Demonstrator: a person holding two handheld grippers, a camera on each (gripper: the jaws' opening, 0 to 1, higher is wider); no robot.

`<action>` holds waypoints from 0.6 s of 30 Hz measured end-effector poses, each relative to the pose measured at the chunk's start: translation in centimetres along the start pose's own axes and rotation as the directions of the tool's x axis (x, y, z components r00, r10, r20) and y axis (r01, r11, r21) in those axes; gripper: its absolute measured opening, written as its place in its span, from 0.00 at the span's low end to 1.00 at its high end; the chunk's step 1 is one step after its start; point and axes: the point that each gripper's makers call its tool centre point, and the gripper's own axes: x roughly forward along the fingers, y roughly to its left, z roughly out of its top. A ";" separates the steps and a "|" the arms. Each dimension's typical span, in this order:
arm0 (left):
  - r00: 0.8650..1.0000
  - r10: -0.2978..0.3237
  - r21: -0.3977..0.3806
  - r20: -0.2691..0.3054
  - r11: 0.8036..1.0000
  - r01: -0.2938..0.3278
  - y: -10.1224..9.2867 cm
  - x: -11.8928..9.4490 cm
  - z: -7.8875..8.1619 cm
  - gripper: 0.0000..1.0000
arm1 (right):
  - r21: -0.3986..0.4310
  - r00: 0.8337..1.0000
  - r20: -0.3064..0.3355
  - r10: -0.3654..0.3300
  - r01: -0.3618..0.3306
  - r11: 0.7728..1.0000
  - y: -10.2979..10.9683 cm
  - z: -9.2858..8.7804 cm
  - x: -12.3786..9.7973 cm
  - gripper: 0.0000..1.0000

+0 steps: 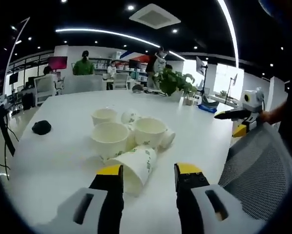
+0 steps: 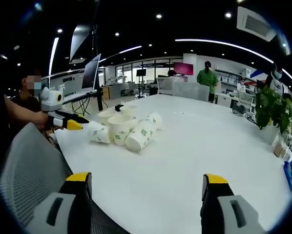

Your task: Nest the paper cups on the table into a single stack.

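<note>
The cups (image 1: 129,139) sit clustered on the table (image 1: 58,161), some upright, some tipped. The left gripper (image 1: 148,173) hovers just before the nearest tipped cup, jaws wide, empty. The right gripper (image 2: 145,183) hangs well back from the cups, jaws wide, empty.

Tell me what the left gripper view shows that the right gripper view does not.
Left gripper view: the open left tongs just short of a lying cup, with the right tongs off to the side. Right gripper view: a monitor, standing beyond the cups. Both: the cups, the white table and a plant.
</note>
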 end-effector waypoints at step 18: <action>0.995 -0.070 -0.249 0.073 0.965 0.086 0.6 1.0 -0.4 0.11 | 0.000 1.000 -0.001 0.004 -0.004 1.000 0.1 0.0 0.0 0.93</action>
